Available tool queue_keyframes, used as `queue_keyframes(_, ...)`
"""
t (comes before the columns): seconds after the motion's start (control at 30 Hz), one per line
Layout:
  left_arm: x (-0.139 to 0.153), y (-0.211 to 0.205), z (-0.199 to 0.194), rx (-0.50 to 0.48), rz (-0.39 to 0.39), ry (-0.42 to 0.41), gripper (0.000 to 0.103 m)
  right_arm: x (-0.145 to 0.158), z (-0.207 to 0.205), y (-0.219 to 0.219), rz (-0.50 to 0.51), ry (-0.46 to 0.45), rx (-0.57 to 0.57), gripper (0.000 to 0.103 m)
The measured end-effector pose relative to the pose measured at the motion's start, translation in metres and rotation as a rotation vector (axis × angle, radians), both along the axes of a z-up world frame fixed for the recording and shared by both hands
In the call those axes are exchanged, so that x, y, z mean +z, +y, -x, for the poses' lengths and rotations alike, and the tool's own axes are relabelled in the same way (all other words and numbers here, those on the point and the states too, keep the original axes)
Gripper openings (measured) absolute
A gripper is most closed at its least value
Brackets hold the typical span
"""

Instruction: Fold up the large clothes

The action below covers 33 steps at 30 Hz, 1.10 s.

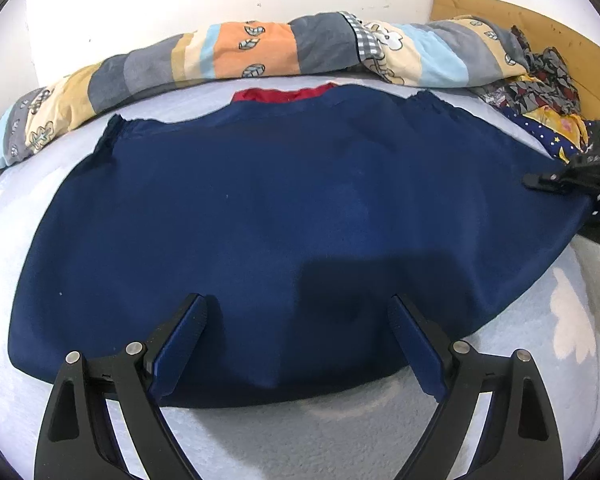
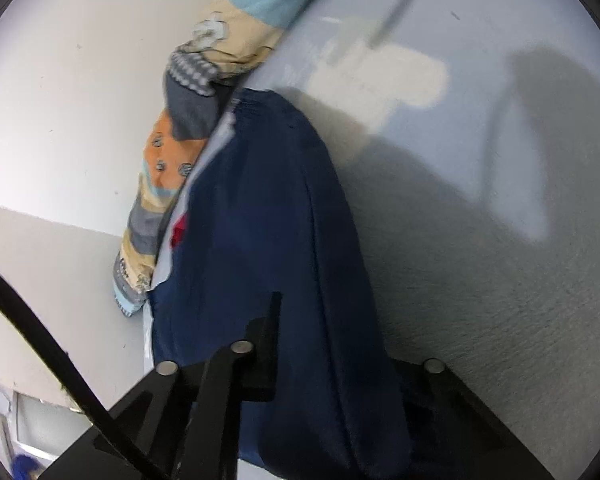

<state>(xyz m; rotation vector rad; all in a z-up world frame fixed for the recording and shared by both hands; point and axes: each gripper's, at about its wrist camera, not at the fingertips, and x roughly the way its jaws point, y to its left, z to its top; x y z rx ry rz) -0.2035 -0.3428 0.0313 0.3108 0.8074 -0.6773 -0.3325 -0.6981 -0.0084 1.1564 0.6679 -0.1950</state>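
A large navy blue garment (image 1: pixel 284 216) lies spread flat on the pale blue bed sheet (image 1: pixel 300 440), with a strip of red lining (image 1: pixel 284 94) showing at its far edge. My left gripper (image 1: pixel 298 312) is open and empty, its fingers hovering over the garment's near edge. My right gripper (image 1: pixel 556 180) is at the garment's right edge. In the right wrist view the navy fabric (image 2: pixel 268 240) runs between the right gripper's fingers (image 2: pixel 274 344), which are shut on a fold of it.
A rolled patchwork quilt (image 1: pixel 260 52) lies along the white wall behind the garment. A heap of patterned clothes (image 1: pixel 540 96) sits at the back right by a wooden headboard (image 1: pixel 540 24). A black cable (image 2: pixel 52 352) crosses the right wrist view.
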Motion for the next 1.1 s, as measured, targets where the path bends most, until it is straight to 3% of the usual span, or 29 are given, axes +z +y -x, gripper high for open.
queue_keyframes(0.1,0.004,-0.002,0.002,-0.002,0.010,-0.034,0.091,0.029,-0.001,0.009,0.039,-0.033,-0.004,0.013)
queue_keyframes(0.2,-0.011,-0.014,0.000,-0.003,-0.092,-0.038,0.092,0.055,-0.002,0.021,0.058,-0.059,-0.002,0.013)
queue_keyframes(0.33,-0.007,-0.010,-0.003,-0.001,-0.072,-0.029,0.092,0.079,-0.007,0.038,0.078,-0.098,0.016,0.013)
queue_keyframes(0.4,-0.002,-0.006,-0.002,-0.001,-0.063,-0.052,0.092,0.085,-0.007,0.044,0.076,-0.109,0.018,0.013)
queue_keyframes(0.5,-0.013,-0.009,0.002,0.007,-0.147,-0.112,0.092,0.091,-0.010,0.049,0.081,-0.116,0.022,0.013)
queue_keyframes(0.67,0.000,-0.005,0.003,-0.004,-0.104,-0.136,0.092,0.101,-0.016,0.059,0.096,-0.129,0.034,0.013)
queue_keyframes(0.8,0.005,-0.001,-0.005,-0.020,-0.120,-0.111,0.091,0.109,-0.018,0.065,0.122,-0.124,0.045,0.013)
queue_keyframes(0.97,0.066,0.073,-0.042,0.203,0.080,-0.130,0.091,0.124,-0.023,0.084,0.175,-0.127,0.075,0.013)
queue_keyframes(1.1,0.082,0.131,-0.072,0.352,0.157,-0.046,0.091,0.140,-0.035,0.113,0.262,-0.118,0.105,0.013)
